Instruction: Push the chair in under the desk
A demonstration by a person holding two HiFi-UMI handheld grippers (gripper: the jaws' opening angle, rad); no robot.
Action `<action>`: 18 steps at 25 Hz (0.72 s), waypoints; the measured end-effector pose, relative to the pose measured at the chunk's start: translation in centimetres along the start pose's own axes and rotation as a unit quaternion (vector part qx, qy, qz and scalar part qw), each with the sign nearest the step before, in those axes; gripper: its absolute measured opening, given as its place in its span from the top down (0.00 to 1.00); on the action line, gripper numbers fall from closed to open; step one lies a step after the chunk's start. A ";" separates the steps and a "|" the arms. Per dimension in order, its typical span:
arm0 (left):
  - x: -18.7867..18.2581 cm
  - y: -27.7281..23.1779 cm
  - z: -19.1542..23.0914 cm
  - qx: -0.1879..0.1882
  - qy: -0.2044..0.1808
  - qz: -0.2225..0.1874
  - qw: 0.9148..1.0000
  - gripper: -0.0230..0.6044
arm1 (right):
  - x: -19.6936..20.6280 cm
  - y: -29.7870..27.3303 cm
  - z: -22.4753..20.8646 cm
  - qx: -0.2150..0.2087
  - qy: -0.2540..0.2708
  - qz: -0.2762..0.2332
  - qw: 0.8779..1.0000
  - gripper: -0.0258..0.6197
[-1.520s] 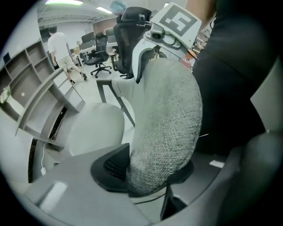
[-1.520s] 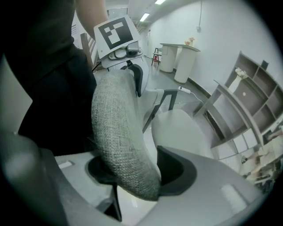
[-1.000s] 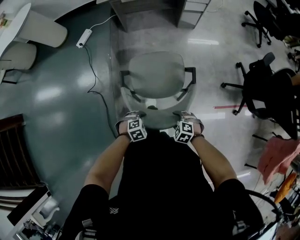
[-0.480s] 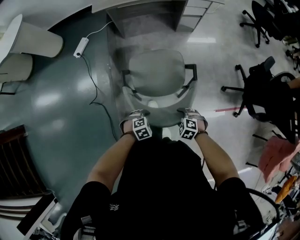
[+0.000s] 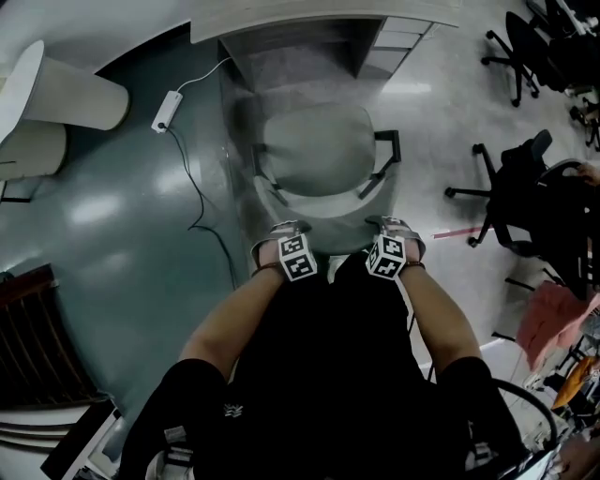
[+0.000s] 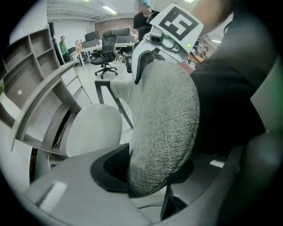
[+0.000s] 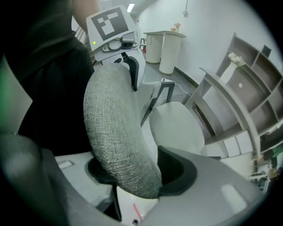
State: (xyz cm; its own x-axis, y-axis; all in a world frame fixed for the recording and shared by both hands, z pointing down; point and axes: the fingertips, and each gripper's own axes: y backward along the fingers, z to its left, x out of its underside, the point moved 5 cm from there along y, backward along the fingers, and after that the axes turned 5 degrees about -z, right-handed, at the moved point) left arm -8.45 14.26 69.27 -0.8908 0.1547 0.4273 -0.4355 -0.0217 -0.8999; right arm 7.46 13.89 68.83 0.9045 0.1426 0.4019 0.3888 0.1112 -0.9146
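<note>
The grey fabric chair (image 5: 314, 150) stands in front of the desk (image 5: 319, 19), its seat at the mouth of the opening below the desk. My left gripper (image 5: 286, 242) and right gripper (image 5: 394, 239) both clamp the top of the backrest (image 5: 328, 217), one near each end. In the left gripper view the backrest (image 6: 163, 123) fills the left gripper (image 6: 150, 172), with a black pad pressed against each side. The right gripper view shows the right gripper (image 7: 141, 172) holding the backrest (image 7: 115, 132) the same way. Beyond it lie the seat (image 7: 177, 126) and the desk edge (image 7: 230, 101).
A white power strip (image 5: 169, 98) and its cable lie on the floor left of the chair. A drawer unit (image 5: 394, 42) stands under the desk at the right. Black office chairs (image 5: 525, 187) stand at the right, white round pedestals (image 5: 80, 94) at the far left.
Both grippers and the chair have moved forward toward the desk. The seat now sits nearer the opening below the desk. Both grips look unchanged.
</note>
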 end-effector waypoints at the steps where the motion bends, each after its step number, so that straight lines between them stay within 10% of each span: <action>1: 0.0 0.0 0.7 0.000 0.000 0.001 1.000 0.67 | -0.1 -0.2 -0.6 0.001 -0.001 0.001 1.000 0.61; 18: -1.0 0.9 14.6 -0.002 -0.002 0.012 1.000 0.66 | -3.3 -2.1 -13.8 0.007 0.000 -0.010 1.000 0.62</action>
State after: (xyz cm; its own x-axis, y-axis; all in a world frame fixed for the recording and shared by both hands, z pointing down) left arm -9.83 -0.34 69.34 -0.9014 0.1509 0.4058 -0.4134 -0.0215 -0.9103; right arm 6.08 -0.43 68.84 0.8968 0.1408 0.4193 0.4034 0.1287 -0.9059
